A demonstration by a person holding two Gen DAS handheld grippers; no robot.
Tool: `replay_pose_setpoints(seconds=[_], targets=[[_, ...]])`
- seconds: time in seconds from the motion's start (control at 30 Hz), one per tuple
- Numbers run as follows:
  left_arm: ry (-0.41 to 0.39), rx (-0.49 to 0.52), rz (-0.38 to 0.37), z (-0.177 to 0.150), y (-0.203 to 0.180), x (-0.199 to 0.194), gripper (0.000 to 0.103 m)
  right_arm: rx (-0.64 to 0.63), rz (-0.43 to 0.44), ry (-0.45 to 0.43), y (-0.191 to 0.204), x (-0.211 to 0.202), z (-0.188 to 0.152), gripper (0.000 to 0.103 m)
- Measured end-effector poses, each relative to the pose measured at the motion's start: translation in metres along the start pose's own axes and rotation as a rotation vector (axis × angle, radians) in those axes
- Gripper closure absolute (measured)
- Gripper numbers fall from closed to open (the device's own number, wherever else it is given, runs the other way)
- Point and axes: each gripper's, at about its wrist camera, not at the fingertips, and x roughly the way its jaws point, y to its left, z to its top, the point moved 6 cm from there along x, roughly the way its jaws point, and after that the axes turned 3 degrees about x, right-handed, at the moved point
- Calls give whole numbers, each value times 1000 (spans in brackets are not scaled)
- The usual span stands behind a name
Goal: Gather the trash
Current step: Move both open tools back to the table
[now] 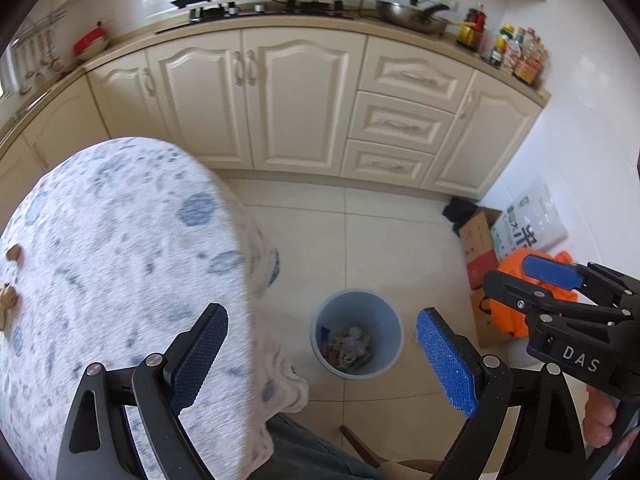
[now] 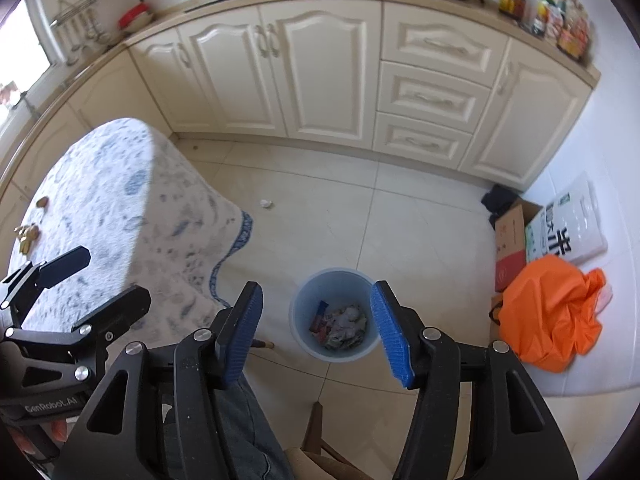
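Both tools are held above the floor beside the cloth-covered tabletop (image 2: pixel 120 208), pointing steeply down toward the blue bin (image 2: pixel 334 314). The left hand-held gripper (image 1: pixel 322 360) is spread nearly as wide as it goes, with nothing between its pads; the right hand-held gripper (image 2: pixel 316 328) is parted about halfway and is likewise empty, the bin being seen through the gap. Crumpled wrappers and paper already lie in the bottom of the bin. Remaining trash is judged to be the small white scrap (image 2: pixel 265 203) on the floor tiles, well apart from the bin and near the hanging cloth edge, and a few brownish bits (image 2: pixel 26 234) on the tabletop near its far-left edge; what these are cannot be told. The next piece is best approached with the jaws opened wider than the item, lowered squarely over it so that both pads meet it together, and closed gently, since such light scraps are easily flicked away. The draped cloth should be kept clear of the fingers.
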Motion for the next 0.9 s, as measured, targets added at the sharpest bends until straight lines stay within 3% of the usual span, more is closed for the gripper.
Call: replay_pose_setpoints(seconds=[0.33,0.9], targets=[[-41,-113,82,-29,56,-48,10,-138,58,-1,67,-4,2,45],[-72,-365,234,-82,174,-117,10,-421,186,61,225,17,-5,45]])
